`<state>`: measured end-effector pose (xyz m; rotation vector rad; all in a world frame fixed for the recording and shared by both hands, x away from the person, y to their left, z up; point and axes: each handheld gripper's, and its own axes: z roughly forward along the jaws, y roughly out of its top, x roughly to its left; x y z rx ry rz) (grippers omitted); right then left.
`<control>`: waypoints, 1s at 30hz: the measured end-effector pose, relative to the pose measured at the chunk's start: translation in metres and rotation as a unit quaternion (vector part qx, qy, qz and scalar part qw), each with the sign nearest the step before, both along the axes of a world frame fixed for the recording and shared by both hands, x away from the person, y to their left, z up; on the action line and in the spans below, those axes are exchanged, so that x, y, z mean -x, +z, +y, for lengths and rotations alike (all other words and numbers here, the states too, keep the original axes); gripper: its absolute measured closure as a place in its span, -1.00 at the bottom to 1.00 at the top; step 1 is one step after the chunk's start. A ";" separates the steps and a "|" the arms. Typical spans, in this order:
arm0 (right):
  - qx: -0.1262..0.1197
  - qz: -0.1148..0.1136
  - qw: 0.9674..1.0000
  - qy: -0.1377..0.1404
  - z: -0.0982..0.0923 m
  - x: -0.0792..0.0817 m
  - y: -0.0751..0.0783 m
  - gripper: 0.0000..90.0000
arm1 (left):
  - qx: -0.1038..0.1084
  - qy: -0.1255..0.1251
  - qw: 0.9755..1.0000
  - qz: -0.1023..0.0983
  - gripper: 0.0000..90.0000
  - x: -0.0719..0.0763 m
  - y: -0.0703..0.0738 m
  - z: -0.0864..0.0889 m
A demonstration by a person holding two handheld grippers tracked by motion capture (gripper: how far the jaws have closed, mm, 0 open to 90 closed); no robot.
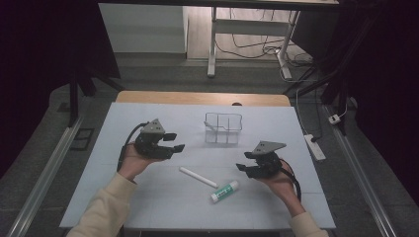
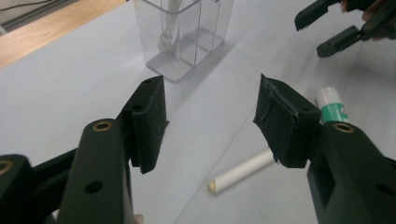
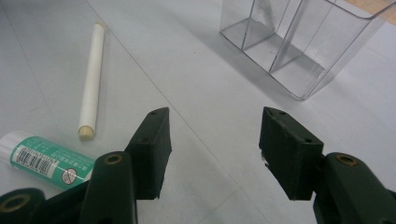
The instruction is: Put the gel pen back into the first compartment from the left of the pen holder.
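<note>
Two grippers, both held by a person at a white table top (image 1: 148,197), sleeves coming in from the near edge. Left gripper (image 1: 174,141) sits left of centre, above the surface, jaws spread apart with nothing between them; in the left gripper view (image 2: 210,116) the two black pads stand well apart over bare table. Right gripper (image 1: 243,169) is at the right, jaws also spread and empty; in the right gripper view (image 3: 215,140) the gap between the pads shows plain table.

Nearest the person, between the two hands, lies a glue stick (image 1: 225,191), green label, white cap, flat on its side, angled. It also shows in the left gripper view (image 2: 332,107), partly behind the jaw, and at the lower left of the right gripper view (image 3: 44,161). Just beyond it, close but not clearly touching, lies a white stick (image 1: 197,177), thin, flat, running diagonally. Left gripper view shows one end of it (image 2: 243,171) below the jaws; right gripper view shows its whole length (image 3: 91,84). Neither gripper touches either item.

Farther back, centre of the table, stands a clear plastic organizer (image 1: 223,128), upright, split into compartments. In the left gripper view (image 2: 187,42) something pale and thin stands in one compartment; cannot tell what. Right gripper view shows its near compartments (image 3: 299,42).

Beyond the white top, a wooden table edge (image 1: 202,98), then floor with cables (image 1: 257,47).
</note>
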<state>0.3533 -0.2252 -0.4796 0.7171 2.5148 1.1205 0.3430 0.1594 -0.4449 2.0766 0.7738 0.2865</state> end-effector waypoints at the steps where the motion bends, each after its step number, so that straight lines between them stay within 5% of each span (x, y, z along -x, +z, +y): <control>1: -0.004 0.002 1.000 0.001 0.000 0.000 0.000 -0.04 | 0.000 0.001 1.000 0.001 -0.05 0.002 -0.002 0.002; 30: 0.000 0.010 1.000 0.014 0.005 0.001 -0.003 -0.05 | -0.016 0.056 0.998 0.006 -0.14 0.075 -0.048 0.053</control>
